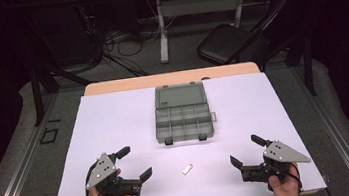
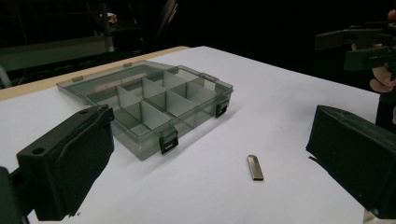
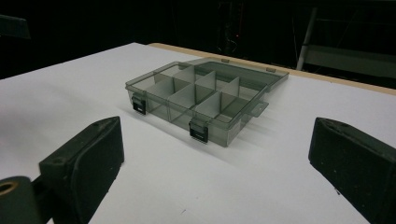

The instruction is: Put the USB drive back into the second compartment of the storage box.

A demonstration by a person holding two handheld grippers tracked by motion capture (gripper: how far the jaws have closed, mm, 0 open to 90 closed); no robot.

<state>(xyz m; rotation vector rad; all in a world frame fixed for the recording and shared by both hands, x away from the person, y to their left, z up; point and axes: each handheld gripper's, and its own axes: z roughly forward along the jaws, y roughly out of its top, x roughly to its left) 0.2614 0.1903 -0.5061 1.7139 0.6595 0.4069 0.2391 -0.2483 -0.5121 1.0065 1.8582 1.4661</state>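
Observation:
A smoky clear compartment box [image 1: 183,113] lies open in the middle of the white table, lid flat behind it; it also shows in the left gripper view [image 2: 154,105] and the right gripper view [image 3: 205,95]. A small flat metal piece [image 1: 187,169] lies on the table in front of the box, between the two hands, and is seen again [image 2: 255,167] ahead of the left jaws. My left gripper [image 1: 135,163] is held near the front left, open and empty. My right gripper [image 1: 247,150] is at the front right, open and empty too.
The white sheet [image 1: 115,120] covers the table, with a wooden edge [image 1: 125,84] at the back. Beyond the table stand a black chair [image 1: 231,43] and a desk frame [image 1: 162,34] with cables on the floor.

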